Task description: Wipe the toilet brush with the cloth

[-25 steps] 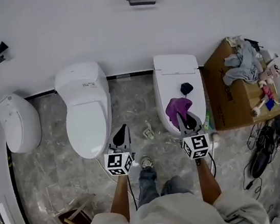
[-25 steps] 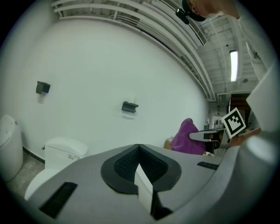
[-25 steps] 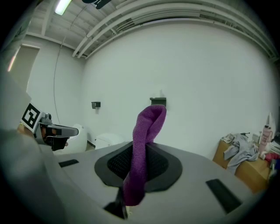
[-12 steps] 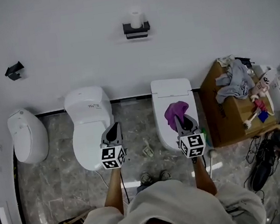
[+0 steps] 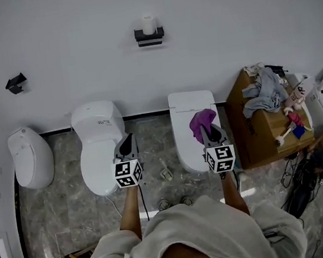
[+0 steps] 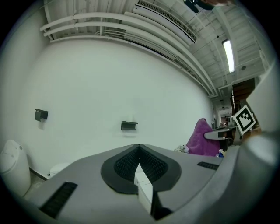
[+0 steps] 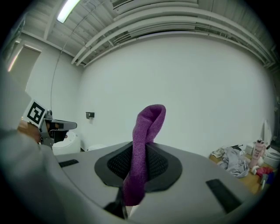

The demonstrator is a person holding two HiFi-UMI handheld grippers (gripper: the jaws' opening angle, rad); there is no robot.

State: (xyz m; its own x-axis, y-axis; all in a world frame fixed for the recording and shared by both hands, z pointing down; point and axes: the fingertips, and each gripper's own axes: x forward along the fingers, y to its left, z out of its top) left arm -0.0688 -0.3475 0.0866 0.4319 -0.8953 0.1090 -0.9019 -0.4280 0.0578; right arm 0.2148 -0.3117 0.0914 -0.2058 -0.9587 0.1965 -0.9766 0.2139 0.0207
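Note:
A purple cloth (image 5: 202,121) sticks up from my right gripper (image 5: 210,131), which is shut on it and held in the air in front of the right toilet (image 5: 190,110). In the right gripper view the cloth (image 7: 145,146) stands up between the closed jaws and folds over at its top. My left gripper (image 5: 125,144) hangs level with it over the left toilet (image 5: 95,142), jaws shut with nothing between them (image 6: 139,147). A white-handled brush-like thing (image 5: 285,133) lies on the cardboard box; I cannot tell whether it is the toilet brush.
A white wall-hung fixture (image 5: 29,156) stands at the far left. The cardboard box (image 5: 262,132) to the right of the toilets carries crumpled clothes (image 5: 262,96) and bottles. A paper-roll holder (image 5: 149,32) is on the wall. Cables and gear (image 5: 304,180) lie on the floor at right.
Both grippers have risen together, the right one still holding the purple cloth. The head view has lifted too, so the toilets and the floor sit lower and farther away.

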